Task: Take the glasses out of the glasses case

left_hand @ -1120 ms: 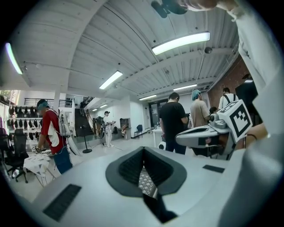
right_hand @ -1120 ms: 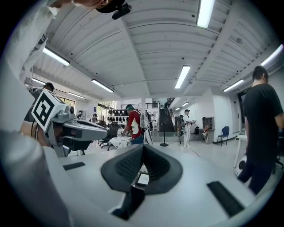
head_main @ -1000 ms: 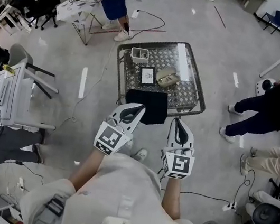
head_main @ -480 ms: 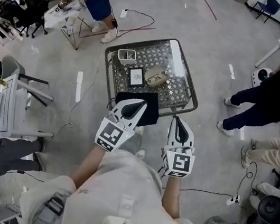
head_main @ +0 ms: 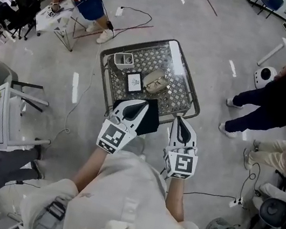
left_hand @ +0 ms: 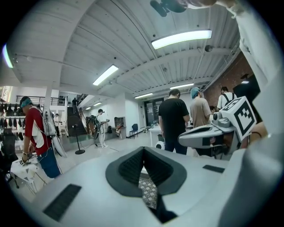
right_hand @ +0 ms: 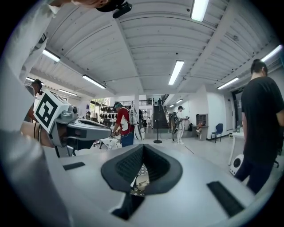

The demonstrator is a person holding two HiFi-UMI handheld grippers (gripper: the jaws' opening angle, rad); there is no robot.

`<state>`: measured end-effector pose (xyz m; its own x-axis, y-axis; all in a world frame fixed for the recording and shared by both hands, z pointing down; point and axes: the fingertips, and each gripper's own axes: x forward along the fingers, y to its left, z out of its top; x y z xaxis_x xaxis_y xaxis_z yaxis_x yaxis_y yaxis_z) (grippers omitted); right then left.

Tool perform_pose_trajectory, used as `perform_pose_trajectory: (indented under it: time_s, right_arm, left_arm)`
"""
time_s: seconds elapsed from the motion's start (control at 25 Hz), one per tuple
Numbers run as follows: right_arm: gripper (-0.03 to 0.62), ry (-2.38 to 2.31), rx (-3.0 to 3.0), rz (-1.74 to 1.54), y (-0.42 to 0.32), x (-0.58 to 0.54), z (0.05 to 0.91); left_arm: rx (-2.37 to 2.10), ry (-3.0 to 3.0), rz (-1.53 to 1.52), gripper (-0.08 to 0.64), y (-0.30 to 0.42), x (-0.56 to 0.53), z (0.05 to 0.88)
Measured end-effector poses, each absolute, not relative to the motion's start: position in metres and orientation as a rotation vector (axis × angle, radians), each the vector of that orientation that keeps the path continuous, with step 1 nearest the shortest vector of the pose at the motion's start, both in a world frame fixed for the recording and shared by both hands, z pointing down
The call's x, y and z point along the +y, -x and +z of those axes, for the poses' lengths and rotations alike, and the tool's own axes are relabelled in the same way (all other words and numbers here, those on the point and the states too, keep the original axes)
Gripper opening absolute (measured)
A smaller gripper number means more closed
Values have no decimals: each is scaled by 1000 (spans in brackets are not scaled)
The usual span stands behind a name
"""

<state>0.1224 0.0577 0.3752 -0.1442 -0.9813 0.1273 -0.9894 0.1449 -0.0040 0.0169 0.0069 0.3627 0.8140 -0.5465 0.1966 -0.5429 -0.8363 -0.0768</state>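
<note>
The left claw (head_main: 140, 106) is squeezed shut with nothing in it, over the black cloth (head_main: 151, 121), and the glasses case (head_main: 156, 80) lies well ahead of it, a little to its right, on the table (head_main: 178, 93). The case looks closed and no claw touches it, so I think both claws should go forward and down slowly, then open, one to hold the case and one to lift its lid. The right claw (head_main: 179, 122) is shut and empty too, with the case ahead of it, to its left.
</note>
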Motion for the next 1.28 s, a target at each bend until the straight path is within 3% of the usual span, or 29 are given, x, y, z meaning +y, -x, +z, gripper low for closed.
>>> perform_pose_trajectory:
  time_s: [0.68,1.28]
  right_arm:
    - [6,-1879,-2244,118,-104,-51,383]
    - [6,-1827,-2197,230,-122,-90,430]
  left_arm:
    - [919,3069,-291,12,2,-101,389]
    - [867,3109,-340,12,-24,-141,429]
